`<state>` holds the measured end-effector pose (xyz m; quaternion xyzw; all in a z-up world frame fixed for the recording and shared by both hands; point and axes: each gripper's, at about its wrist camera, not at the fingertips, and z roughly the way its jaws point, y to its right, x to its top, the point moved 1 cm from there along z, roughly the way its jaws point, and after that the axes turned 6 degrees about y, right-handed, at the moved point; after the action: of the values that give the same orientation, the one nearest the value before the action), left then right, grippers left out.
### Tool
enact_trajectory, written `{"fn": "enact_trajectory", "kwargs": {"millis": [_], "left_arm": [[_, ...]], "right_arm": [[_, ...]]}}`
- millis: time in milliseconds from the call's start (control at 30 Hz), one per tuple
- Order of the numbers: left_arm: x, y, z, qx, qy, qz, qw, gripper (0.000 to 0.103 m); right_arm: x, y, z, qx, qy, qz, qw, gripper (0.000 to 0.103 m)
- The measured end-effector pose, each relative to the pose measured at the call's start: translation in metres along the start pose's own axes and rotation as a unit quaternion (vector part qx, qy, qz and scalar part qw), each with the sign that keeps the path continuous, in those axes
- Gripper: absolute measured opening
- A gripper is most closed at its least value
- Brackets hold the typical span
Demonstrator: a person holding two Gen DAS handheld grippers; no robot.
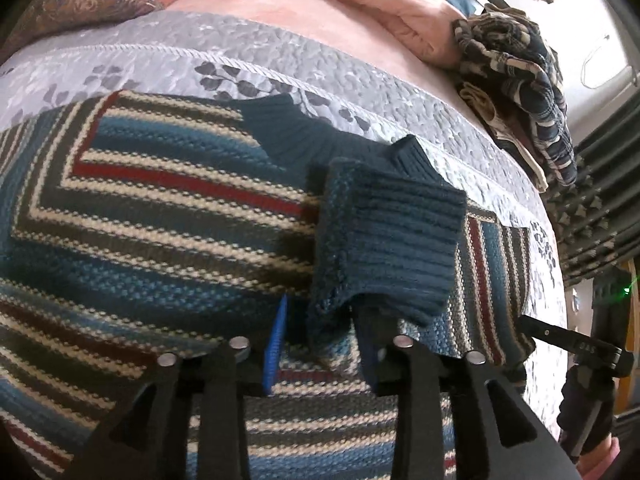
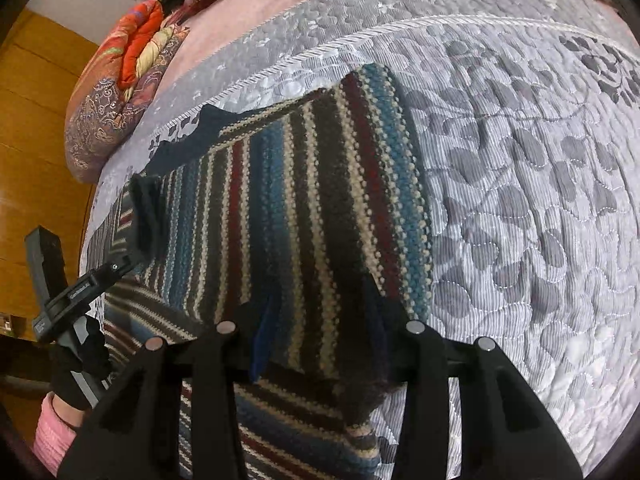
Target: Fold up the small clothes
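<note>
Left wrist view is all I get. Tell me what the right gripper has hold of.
Observer: A folded panel of the striped sweater fills the gap between the right gripper's fingers, raised over the rest of the garment.
Operator: Report what lies to the right of that fold.
Observer: Only the grey leaf-patterned quilt; no other clothes show on that side.
Operator: Now describe my left gripper from outside.
Observer: The left gripper comes in from the left edge, with the dark cuff draped at its tip. I cannot tell from here whether it is clamped.
</note>
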<state>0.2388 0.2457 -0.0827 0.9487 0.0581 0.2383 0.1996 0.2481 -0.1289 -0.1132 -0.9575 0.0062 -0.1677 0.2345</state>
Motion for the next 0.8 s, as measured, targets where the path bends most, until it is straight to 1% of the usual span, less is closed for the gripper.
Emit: {"fn": "enact_trajectory", "kwargs": {"millis": [33,67,133,167,300,333,367,433,500,567,633,667,700,733,767,800], "left_arm": [[0.002,-0.002,-0.005,0.001,0.000,0.006,1.0000,0.045],[0.003,-0.001,-0.013,0.004,0.006,0.012,0.9999,0.047],[0.007,-0.001,-0.026,0.012,0.024,0.027,0.9993,0.052],[0.011,-0.001,-0.037,0.019,0.041,0.038,0.9983,0.054],[0.019,0.012,-0.057,0.017,0.087,0.066,0.9938,0.056],[0.019,0.019,-0.058,0.016,0.094,0.078,0.9924,0.057],[0.015,0.031,-0.057,0.017,0.097,0.102,0.9899,0.057],[0.007,0.053,-0.050,0.027,0.097,0.150,0.9835,0.058],[-0.005,0.082,-0.036,0.044,0.094,0.208,0.9726,0.059],[-0.010,0.102,-0.025,0.065,0.095,0.242,0.9634,0.059],[-0.016,0.118,-0.015,0.082,0.100,0.276,0.9526,0.060],[-0.020,0.124,-0.008,0.100,0.096,0.291,0.9465,0.060],[-0.022,0.127,0.000,0.108,0.088,0.299,0.9441,0.060],[-0.023,0.128,0.005,0.113,0.080,0.299,0.9441,0.059],[-0.024,0.126,0.014,0.118,0.068,0.291,0.9469,0.057],[-0.024,0.123,0.021,0.121,0.058,0.285,0.9491,0.047]], "right_arm": [[0.001,-0.002,-0.003,0.002,0.002,0.000,1.000,0.041],[0.003,0.000,-0.005,0.003,0.003,-0.001,1.000,0.041],[0.007,-0.002,-0.015,0.002,0.012,-0.007,1.000,0.044],[0.009,-0.003,-0.018,-0.002,0.018,-0.010,1.000,0.047],[0.014,-0.007,-0.024,0.000,0.027,-0.004,1.000,0.047],[0.014,-0.010,-0.023,0.001,0.026,-0.007,1.000,0.047],[0.013,-0.013,-0.022,0.001,0.026,-0.011,1.000,0.047],[0.012,-0.017,-0.018,-0.001,0.022,-0.016,1.000,0.047],[0.012,-0.021,-0.015,-0.004,0.020,-0.019,1.000,0.047],[0.011,-0.023,-0.012,-0.006,0.017,-0.023,1.000,0.047],[0.010,-0.023,-0.010,-0.009,0.014,-0.024,1.000,0.047],[0.010,-0.022,-0.009,-0.009,0.013,-0.024,1.000,0.048],[0.009,-0.021,-0.009,-0.009,0.013,-0.023,1.000,0.048],[0.009,-0.020,-0.008,-0.010,0.012,-0.022,1.000,0.048],[0.009,-0.018,-0.008,-0.010,0.012,-0.020,1.000,0.048],[0.009,-0.017,-0.007,-0.010,0.012,-0.019,1.000,0.048]]}}
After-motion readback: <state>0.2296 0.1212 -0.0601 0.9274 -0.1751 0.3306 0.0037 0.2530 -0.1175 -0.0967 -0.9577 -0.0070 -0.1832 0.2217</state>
